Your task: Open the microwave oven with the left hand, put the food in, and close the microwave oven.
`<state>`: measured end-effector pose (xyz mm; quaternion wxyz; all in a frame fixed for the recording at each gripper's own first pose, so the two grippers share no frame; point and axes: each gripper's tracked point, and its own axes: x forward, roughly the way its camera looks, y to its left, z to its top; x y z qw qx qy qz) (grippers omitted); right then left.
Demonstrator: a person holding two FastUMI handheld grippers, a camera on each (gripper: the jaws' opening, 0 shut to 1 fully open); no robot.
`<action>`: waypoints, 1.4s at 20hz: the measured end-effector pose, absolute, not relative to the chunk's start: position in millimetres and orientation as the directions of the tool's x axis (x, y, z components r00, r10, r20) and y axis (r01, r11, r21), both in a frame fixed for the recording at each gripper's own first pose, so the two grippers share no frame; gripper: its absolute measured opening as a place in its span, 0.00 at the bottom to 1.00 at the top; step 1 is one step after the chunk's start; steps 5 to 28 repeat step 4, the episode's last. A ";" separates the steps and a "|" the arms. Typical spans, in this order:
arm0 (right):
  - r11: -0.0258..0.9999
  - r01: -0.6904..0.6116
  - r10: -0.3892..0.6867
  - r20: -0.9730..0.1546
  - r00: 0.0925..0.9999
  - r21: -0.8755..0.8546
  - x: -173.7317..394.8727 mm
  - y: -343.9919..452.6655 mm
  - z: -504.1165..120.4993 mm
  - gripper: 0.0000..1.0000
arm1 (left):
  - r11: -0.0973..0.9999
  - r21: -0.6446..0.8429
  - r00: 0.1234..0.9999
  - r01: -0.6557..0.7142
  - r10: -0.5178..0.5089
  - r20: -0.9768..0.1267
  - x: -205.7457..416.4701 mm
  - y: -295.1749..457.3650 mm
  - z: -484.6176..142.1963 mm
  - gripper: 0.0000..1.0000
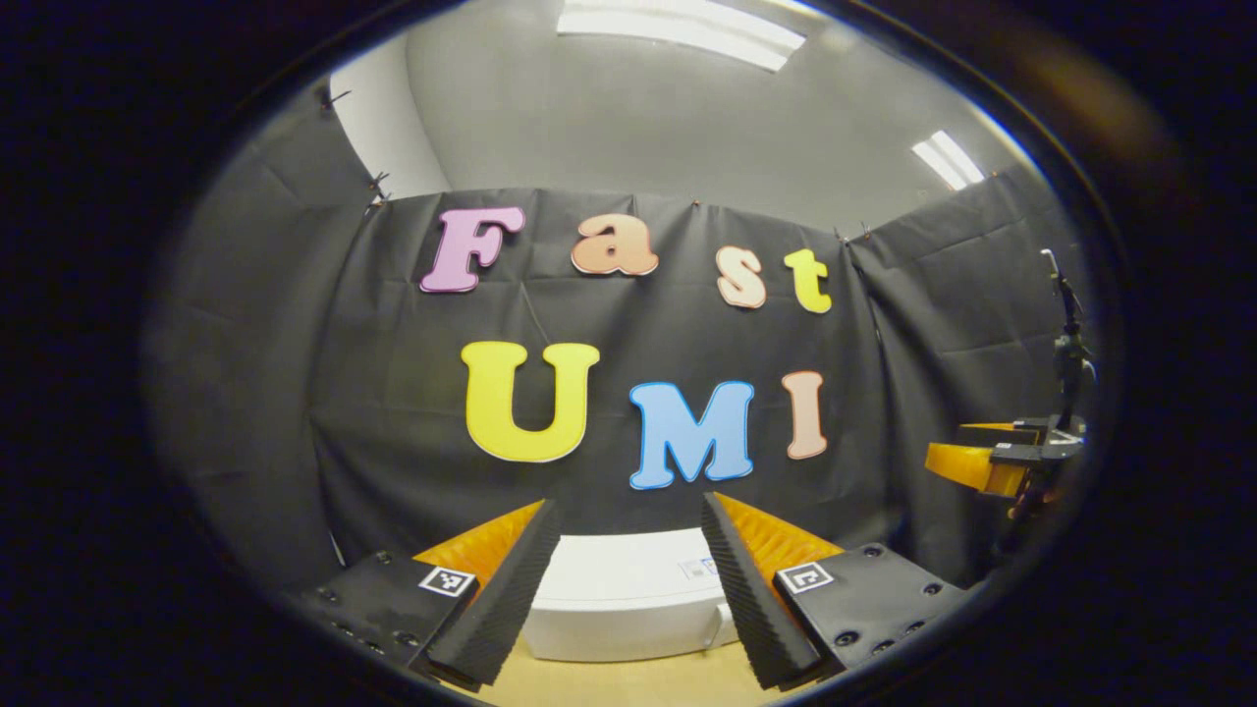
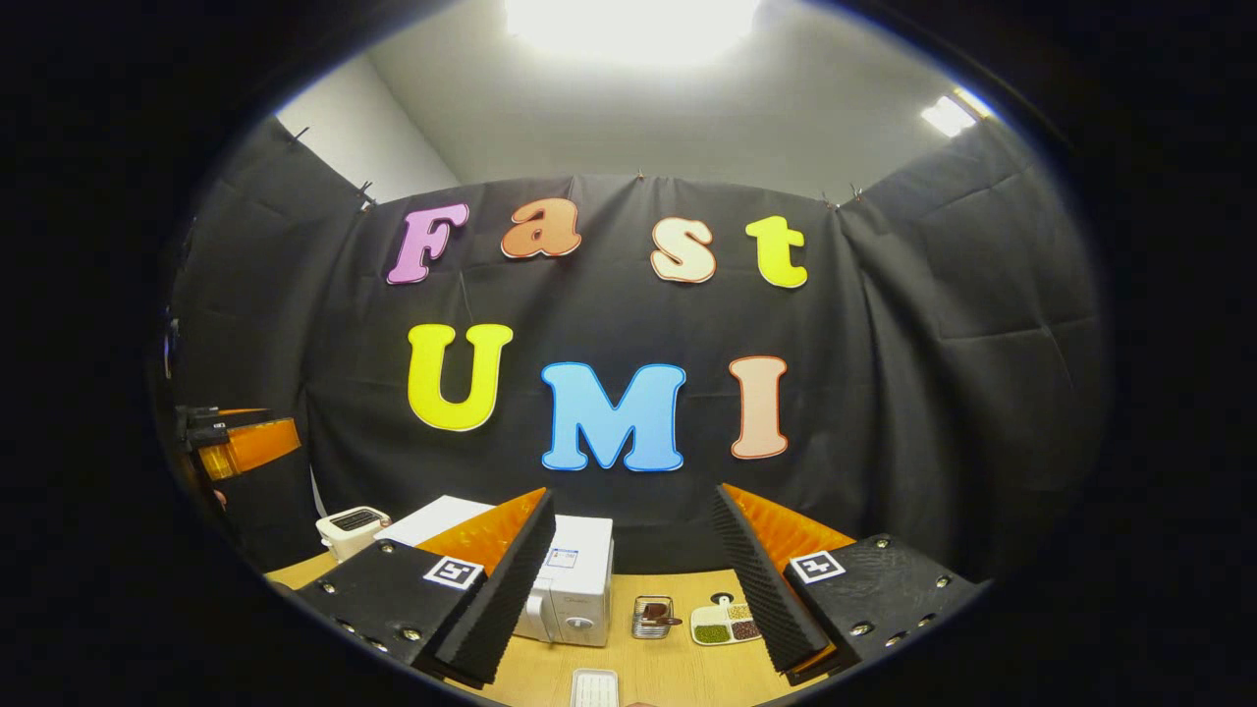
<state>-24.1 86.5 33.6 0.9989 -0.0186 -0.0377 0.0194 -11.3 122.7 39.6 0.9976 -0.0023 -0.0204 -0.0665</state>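
Note:
A white microwave oven (image 1: pixel 628 599) stands on the wooden table, its door closed; in the right gripper view the microwave oven (image 2: pixel 574 584) sits left of centre. My left gripper (image 1: pixel 624 599) hangs open above and in front of it, nothing between its fingers. My right gripper (image 2: pixel 628 589) is open too, high over the table. To the right of the microwave lie a small dish with dark food (image 2: pixel 653 617) and a white divided plate of food (image 2: pixel 725 625). The right gripper (image 1: pixel 1002 462) shows at the far right of the left gripper view, the left gripper (image 2: pixel 236 442) at the far left of the right gripper view.
A white toaster (image 2: pixel 352 528) stands left of the microwave. A white ridged tray (image 2: pixel 595 687) lies near the table's front edge. Black cloth walls close the booth behind and on both sides. The wooden tabletop (image 2: pixel 678 668) has bare room in front of the microwave.

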 end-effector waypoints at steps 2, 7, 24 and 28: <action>0.998 -0.039 0.043 0.072 0.996 -0.047 -28.1 93.1 34.1 0.98 | 0.990 -0.007 0.989 0.143 -0.143 0.046 -13.2 124.9 38.7 0.96; 0.998 -0.045 0.048 0.072 0.996 -0.041 -29.9 99.1 34.3 0.98 | 0.991 -0.002 0.989 0.136 -0.136 0.052 -16.9 130.0 38.9 0.94; 0.998 -0.045 0.048 0.072 0.996 -0.041 -29.9 99.1 34.3 0.98 | 0.991 -0.002 0.989 0.136 -0.136 0.052 -16.9 130.0 38.9 0.94; 0.998 -0.045 0.048 0.072 0.996 -0.041 -29.9 99.1 34.3 0.98 | 0.991 -0.002 0.989 0.136 -0.136 0.052 -16.9 130.0 38.9 0.94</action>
